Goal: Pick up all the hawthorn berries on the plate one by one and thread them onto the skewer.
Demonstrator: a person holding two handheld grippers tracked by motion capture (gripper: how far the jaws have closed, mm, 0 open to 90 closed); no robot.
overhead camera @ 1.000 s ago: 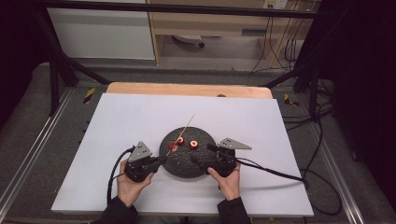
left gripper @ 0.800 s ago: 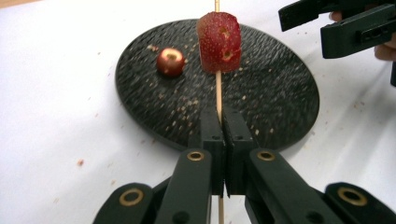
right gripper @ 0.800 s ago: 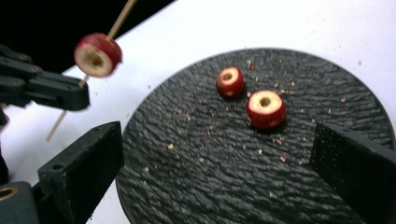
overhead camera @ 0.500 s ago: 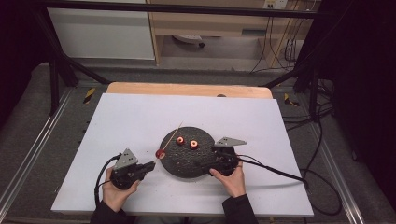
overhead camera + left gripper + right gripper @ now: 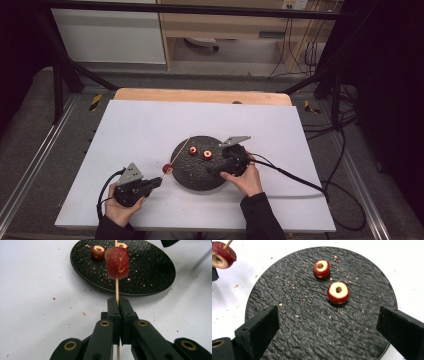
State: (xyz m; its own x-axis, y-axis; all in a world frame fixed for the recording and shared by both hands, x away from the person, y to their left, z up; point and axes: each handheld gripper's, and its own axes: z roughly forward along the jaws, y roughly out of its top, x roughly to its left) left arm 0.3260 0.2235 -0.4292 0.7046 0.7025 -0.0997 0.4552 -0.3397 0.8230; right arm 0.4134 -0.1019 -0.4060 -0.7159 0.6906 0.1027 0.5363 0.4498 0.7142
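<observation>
While skewer (image 5: 116,287) sits clamped in left hand-held gripper (image 5: 119,305), one fruit slice (image 5: 117,262) threaded, hanging over surface beside black plate (image 5: 287,290); two cored fruits (image 5: 338,292) on plate between right hand-held gripper (image 5: 327,322) wide-open jaws. Risk: thin stick pivots in pinch, next piercing misses core hole.

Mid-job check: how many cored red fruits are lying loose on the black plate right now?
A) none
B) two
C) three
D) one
B: two cored red fruits lie on the black plate, while a third fruit sits on the wooden skewer clamped in the left gripper, off the plate's edge in the high view.
</observation>
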